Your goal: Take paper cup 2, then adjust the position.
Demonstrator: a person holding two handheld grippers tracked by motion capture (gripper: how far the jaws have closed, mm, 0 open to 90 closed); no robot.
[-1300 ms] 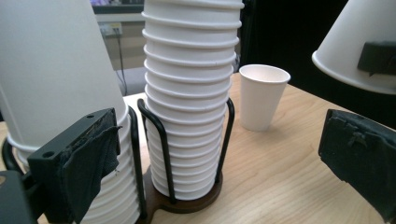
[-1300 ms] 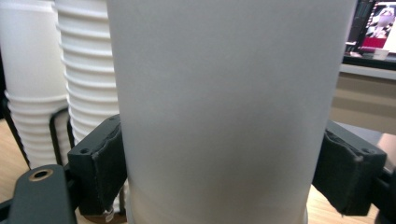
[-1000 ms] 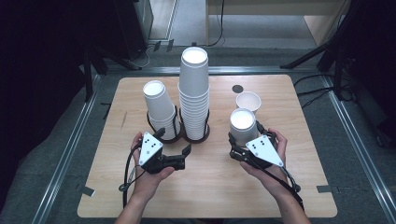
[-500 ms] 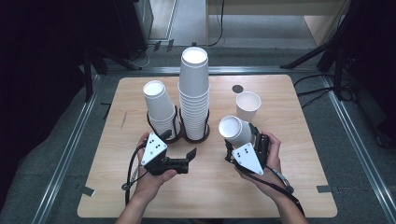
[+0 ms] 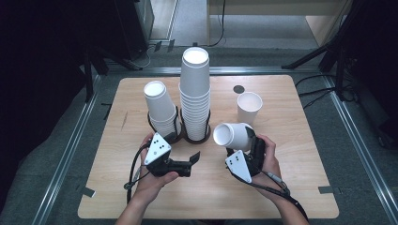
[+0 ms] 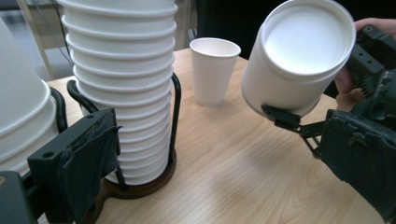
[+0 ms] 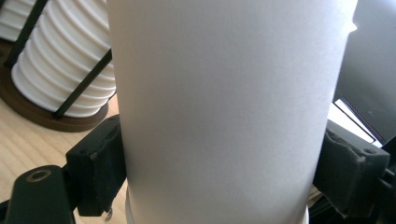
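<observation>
Right gripper (image 5: 233, 146) clamped on a white paper cup (image 5: 231, 136), one black pad pressed to each side of the wall in the right gripper view (image 7: 219, 116); cup held clear of the wooden table (image 5: 300, 187), tipped over, base turned toward the left gripper (image 5: 195, 157) and slightly up; same base seen face-on in the left gripper view (image 6: 303, 39), up and to the right of that gripper's own jaw.

Left gripper held low over the table, jaws apart with nothing between them; pointed toward the right gripper, the two close together but not touching.

Just ahead of the left gripper, a tall stack of cups (image 5: 194, 93) in a black wire holder (image 5: 195, 136) on a dark round base; beside that, further to the left-hand side, a shorter stack (image 5: 161, 105) in a like holder, leaning a little.

Beyond the right gripper, well apart from the held cup, a single cup (image 5: 248, 107) standing upright, mouth up, on the table; behind that cup, a small dark disc (image 5: 239, 89) lying flat on the wood.
</observation>
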